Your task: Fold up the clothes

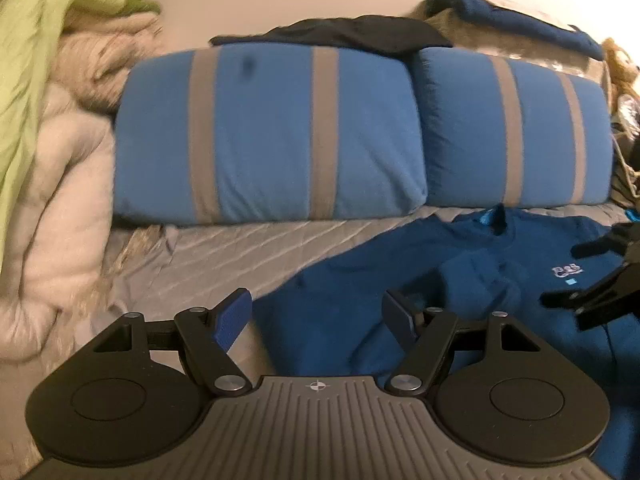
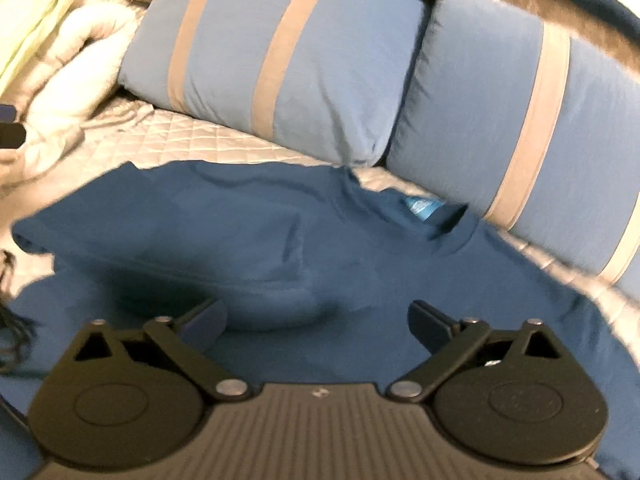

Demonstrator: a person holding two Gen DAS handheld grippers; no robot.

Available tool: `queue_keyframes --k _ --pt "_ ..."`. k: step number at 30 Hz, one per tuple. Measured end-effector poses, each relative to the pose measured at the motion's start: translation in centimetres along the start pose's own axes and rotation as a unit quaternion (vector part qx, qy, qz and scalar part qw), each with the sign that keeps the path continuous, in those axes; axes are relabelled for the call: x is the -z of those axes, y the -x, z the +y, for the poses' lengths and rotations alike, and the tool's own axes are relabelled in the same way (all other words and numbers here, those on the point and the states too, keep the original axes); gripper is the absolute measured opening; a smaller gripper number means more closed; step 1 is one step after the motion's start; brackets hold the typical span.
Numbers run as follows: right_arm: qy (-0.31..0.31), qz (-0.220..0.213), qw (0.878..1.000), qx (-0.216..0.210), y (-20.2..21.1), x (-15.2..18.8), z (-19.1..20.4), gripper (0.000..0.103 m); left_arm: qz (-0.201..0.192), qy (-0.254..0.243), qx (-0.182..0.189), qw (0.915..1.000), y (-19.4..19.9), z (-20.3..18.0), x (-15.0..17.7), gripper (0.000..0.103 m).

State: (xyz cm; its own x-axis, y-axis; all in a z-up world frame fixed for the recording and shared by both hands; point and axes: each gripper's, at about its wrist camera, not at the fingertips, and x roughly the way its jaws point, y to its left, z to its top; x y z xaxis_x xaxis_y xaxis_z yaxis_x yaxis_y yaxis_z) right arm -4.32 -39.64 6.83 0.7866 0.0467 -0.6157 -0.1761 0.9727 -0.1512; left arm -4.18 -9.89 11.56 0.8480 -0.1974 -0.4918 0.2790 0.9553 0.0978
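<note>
A dark blue T-shirt [image 1: 440, 272] lies spread on the grey quilted bed cover [image 1: 224, 256], its collar toward the pillows and a small white logo [image 1: 567, 271] on the chest. In the right wrist view the shirt [image 2: 280, 240] has its left part folded inward, and a light blue neck label [image 2: 422, 206] shows. My left gripper [image 1: 316, 316] hovers open over the shirt's left edge with nothing between its pads. My right gripper [image 2: 318, 320] stands open low over the shirt's middle, also with nothing in it. It appears in the left wrist view as the right gripper [image 1: 600, 288] at the far right.
Two blue pillows with grey stripes [image 1: 272, 136] [image 1: 516, 132] line the back of the bed, with a dark garment [image 1: 340, 34] lying on top. A white duvet [image 1: 60, 184] and a green cloth [image 1: 36, 32] pile up at the left. More clothes [image 1: 520, 12] sit back right.
</note>
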Motion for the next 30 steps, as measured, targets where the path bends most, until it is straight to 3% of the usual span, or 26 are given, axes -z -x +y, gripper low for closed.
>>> queue_keyframes --k 6,13,18,23,26,27,29,30 --pt "0.123 -0.013 0.992 -0.034 0.6 -0.3 0.6 0.084 0.005 0.036 -0.016 0.9992 0.4 1.3 2.2 0.072" --pt "0.296 -0.022 0.949 -0.107 -0.3 -0.4 2.7 0.073 0.004 0.116 -0.038 0.9926 1.8 3.1 3.8 0.071" --pt "0.319 -0.001 0.936 -0.15 -2.2 -1.4 2.7 0.066 0.01 0.125 -0.042 0.9912 2.6 3.9 4.4 0.072" --pt "0.314 0.014 0.93 -0.189 -3.8 -2.6 2.2 0.063 0.017 0.133 -0.047 0.9899 2.7 4.6 4.9 0.071" --pt "0.31 0.04 0.926 -0.213 -5.1 -2.9 2.1 0.049 0.019 0.135 -0.05 0.9894 2.8 4.9 5.2 0.071" --pt "0.307 0.049 0.925 -0.22 -5.4 -2.9 2.1 0.025 0.02 0.135 -0.051 0.9893 2.9 5.0 5.3 0.071" --pt "0.305 0.057 0.923 -0.225 -5.3 -2.7 2.2 0.011 0.022 0.137 -0.05 0.989 3.0 5.1 5.4 0.072" --pt "0.307 0.057 0.923 -0.224 -4.9 -2.5 2.2 0.009 0.023 0.138 -0.049 0.9889 3.0 5.1 5.5 0.072"
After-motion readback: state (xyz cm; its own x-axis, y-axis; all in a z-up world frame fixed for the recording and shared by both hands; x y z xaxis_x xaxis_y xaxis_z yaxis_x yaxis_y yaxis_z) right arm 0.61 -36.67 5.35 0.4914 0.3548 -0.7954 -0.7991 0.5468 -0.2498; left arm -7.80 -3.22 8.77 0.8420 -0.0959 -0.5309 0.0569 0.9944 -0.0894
